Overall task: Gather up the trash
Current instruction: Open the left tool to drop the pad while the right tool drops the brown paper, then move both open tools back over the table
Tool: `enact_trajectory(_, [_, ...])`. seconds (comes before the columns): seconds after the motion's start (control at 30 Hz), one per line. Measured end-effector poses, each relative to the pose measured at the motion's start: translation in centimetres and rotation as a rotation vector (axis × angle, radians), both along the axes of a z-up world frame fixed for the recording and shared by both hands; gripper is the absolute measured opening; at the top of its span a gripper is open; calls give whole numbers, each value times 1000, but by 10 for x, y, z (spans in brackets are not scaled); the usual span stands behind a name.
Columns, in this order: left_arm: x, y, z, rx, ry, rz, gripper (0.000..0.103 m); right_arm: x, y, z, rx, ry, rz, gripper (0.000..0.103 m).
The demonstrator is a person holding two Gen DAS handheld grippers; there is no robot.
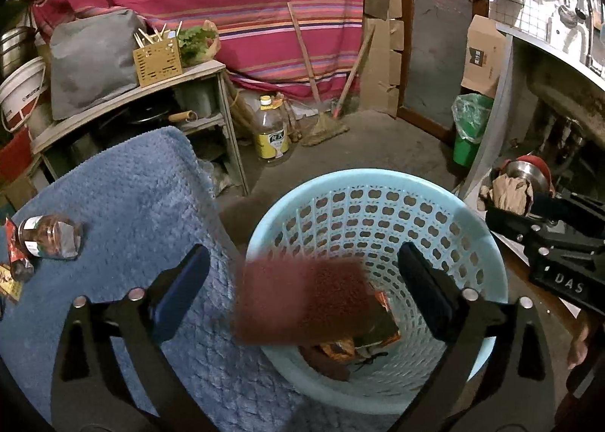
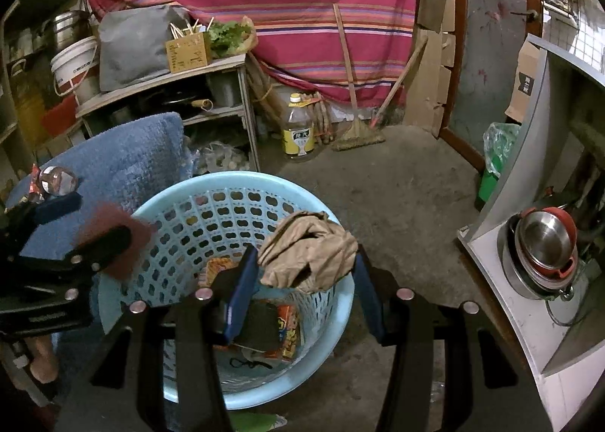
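Trash, partly collected: snack wrappers and dark scraps already at the bottom of the light-blue basket. Still out on the blue towel: a crushed plastic bottle and a red wrapper beside it, at about 9 o'clock from the basket in the left wrist view.

Left gripper: jaws spread wide, no pad touching anything. Between them a blurred reddish-brown scrap, apparently loose and dropping, straddling the basket's rim at 9 o'clock, half over the towel; could land outside, by my judgement.

Right gripper: clamped on a crumpled brown paper wad, held above the basket's opening near its 3 o'clock side in the right wrist view, well placed for a release straight down.

Left to do, judging from this: drop the paper, then fetch the bottle and the wrapper from the towel.
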State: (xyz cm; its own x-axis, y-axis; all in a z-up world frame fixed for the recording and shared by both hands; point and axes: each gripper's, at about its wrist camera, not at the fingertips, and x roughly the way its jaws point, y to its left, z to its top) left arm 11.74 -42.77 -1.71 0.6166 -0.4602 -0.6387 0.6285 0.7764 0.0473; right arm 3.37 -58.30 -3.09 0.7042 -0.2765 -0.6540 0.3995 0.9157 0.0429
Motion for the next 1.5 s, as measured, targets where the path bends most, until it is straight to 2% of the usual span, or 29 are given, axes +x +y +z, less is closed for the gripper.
enact_trajectory(0.2, [9, 25, 10, -25, -1, 54, 97, 6, 1, -6, 14, 14, 3, 50])
enact_trajectory(0.47, [19, 75, 20, -36, -25, 144, 97, 27, 30, -7, 4, 20, 24, 51])
enact_trajectory(0.57, [22, 92, 22, -44, -26, 172, 97, 33, 40, -7, -7, 16, 0, 59])
enact_trajectory(0.7, [25, 113, 26, -57, -26, 198, 97, 34, 46, -4, -23, 2, -44, 82])
enact_trajectory(0.83, [24, 135, 30, -66, -35, 219, 97, 34, 51, 2, -43, 0, -75, 89])
enact_trajectory(1.0, [21, 167, 35, -68, -56, 247, 97, 32, 65, 11, -26, -25, -81, 90])
enact_trajectory(1.3, [33, 259, 36, -62, -80, 360, 98, 45, 144, 28, -27, -112, 3, 96])
enact_trajectory(1.5, [68, 329, 24, -63, -56, 476, 98, 78, 202, 25, -18, -122, 94, 96])
